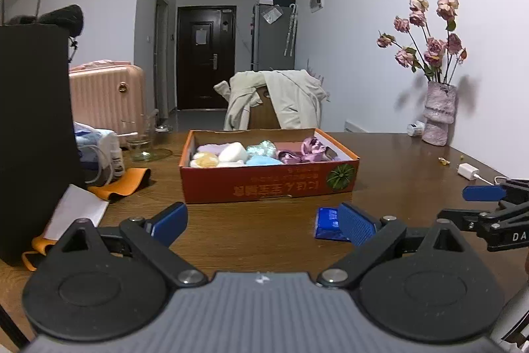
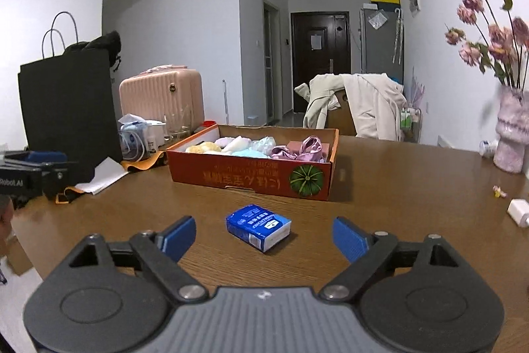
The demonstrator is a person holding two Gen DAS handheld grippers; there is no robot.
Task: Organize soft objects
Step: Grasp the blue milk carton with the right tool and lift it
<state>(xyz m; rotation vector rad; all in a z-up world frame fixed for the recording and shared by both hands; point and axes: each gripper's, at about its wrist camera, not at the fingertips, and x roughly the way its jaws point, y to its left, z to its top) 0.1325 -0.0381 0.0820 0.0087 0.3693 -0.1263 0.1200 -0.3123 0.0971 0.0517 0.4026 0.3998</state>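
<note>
An orange cardboard box (image 1: 264, 184) (image 2: 251, 174) stands mid-table, filled with several soft things: pale sponges, a light blue piece, a purple satin cloth (image 1: 305, 151) (image 2: 297, 151). A blue tissue pack (image 2: 258, 227) lies on the wood in front of the box, apart from both pads of my right gripper (image 2: 264, 237), which is open around empty air just short of it. My left gripper (image 1: 263, 222) is open too, with nothing between its fingers; its right finger hides part of the tissue pack (image 1: 325, 222). The right gripper's tip (image 1: 486, 204) shows at the left view's right edge.
A black paper bag (image 2: 69, 108), white paper, orange strap (image 1: 122, 184), glassware and small bottles crowd the table's left side. A pink vase of dried roses (image 2: 510, 131), a white charger (image 1: 467, 171) and a wrapped candy sit at the right. A chair draped with a coat stands behind.
</note>
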